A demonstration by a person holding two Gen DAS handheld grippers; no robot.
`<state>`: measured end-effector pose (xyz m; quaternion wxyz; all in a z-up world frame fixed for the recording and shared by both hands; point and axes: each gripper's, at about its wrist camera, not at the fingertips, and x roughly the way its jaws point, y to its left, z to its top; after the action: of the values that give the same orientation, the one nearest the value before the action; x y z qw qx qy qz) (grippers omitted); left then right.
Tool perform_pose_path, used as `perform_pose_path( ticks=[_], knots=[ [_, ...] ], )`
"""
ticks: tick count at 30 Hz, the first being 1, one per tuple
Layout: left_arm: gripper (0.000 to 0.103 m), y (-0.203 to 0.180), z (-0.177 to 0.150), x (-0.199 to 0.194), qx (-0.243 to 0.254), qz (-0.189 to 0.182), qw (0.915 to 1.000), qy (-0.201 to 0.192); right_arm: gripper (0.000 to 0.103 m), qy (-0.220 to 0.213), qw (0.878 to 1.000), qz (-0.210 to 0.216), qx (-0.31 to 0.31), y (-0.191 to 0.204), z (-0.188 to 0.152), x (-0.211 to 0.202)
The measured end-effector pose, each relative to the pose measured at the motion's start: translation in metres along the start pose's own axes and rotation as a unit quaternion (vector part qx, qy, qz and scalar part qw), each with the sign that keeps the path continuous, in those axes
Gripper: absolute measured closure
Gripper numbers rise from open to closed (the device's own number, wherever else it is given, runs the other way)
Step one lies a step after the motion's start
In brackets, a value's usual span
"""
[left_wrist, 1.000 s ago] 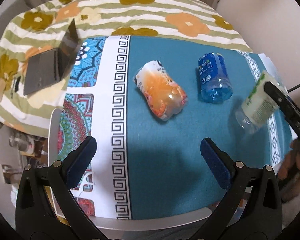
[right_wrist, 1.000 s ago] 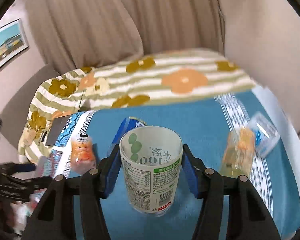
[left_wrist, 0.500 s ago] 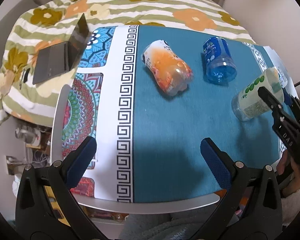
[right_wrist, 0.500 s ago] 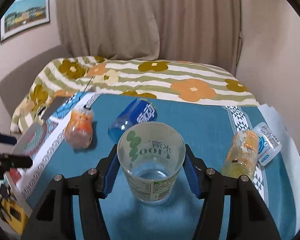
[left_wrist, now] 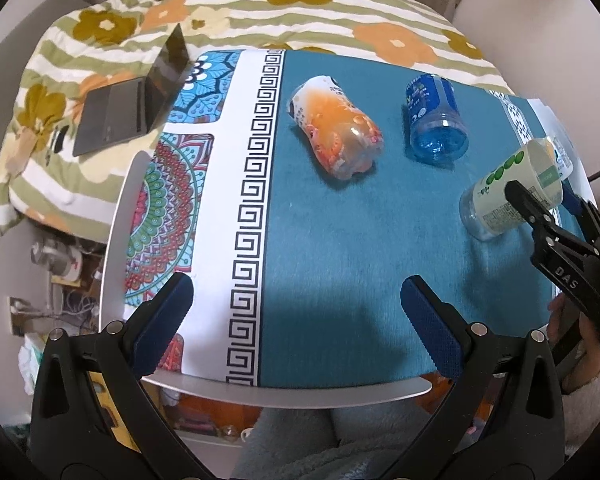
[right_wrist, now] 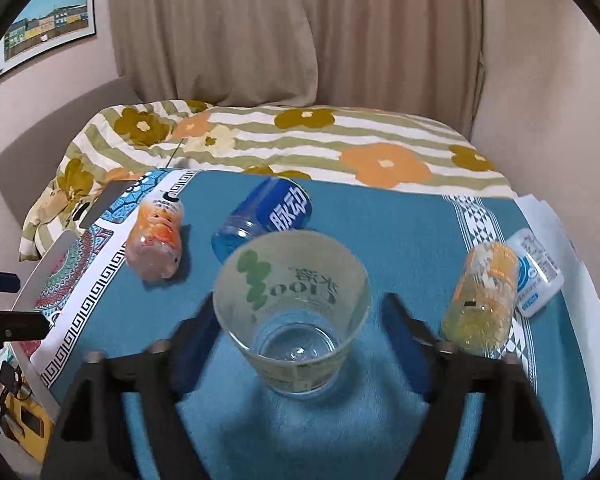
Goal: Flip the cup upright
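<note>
A clear cup with a green-dotted white label (right_wrist: pixel 294 316) stands upright on the teal tablecloth (right_wrist: pixel 400 232), mouth up. My right gripper (right_wrist: pixel 296 344) is open, its blurred blue pads apart from the cup on both sides. In the left wrist view the same cup (left_wrist: pixel 508 190) shows at the right edge beside the right gripper's black fingers (left_wrist: pixel 528 204). My left gripper (left_wrist: pixel 296 312) is open and empty over the table's near edge.
An orange cup (left_wrist: pixel 336 132) and a blue cup (left_wrist: pixel 434 120) lie on their sides on the cloth. A yellow cup (right_wrist: pixel 482 296) and a white-blue one (right_wrist: pixel 536 272) lie at the right. A laptop (left_wrist: pixel 136 100) sits on the flowered bedding behind.
My right gripper tipped the green-label cup upright onto the cloth, then opened and let it go. The left gripper drew back slightly.
</note>
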<state>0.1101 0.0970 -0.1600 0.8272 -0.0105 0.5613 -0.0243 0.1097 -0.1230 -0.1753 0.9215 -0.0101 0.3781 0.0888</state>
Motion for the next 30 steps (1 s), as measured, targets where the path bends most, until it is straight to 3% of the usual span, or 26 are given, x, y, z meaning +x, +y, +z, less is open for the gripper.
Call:
perform_pose_path(
  ticks=[4,16,24,30],
  knots=[
    [0.0,-0.001,-0.001,-0.013,-0.007,0.0,0.9999,-0.011,0.002,-0.002,1.0,0.004,0.014,-0.006,0.003,-0.013],
    [0.0,-0.047,0.009,-0.101,0.009,-0.004,0.9934,-0.114,0.001,0.06,0.997,-0.014,0.052,-0.044,0.033,-0.106],
    [0.0,-0.079,-0.008,-0.142,0.021,0.011,0.9834,-0.18,0.001,0.064,0.995,-0.042,0.072,-0.066,0.038,-0.152],
    [0.0,-0.087,-0.021,-0.152,0.017,0.007,0.9806,-0.195,0.001,0.06,0.994,-0.046,0.082,-0.071,0.03,-0.162]
  ],
)
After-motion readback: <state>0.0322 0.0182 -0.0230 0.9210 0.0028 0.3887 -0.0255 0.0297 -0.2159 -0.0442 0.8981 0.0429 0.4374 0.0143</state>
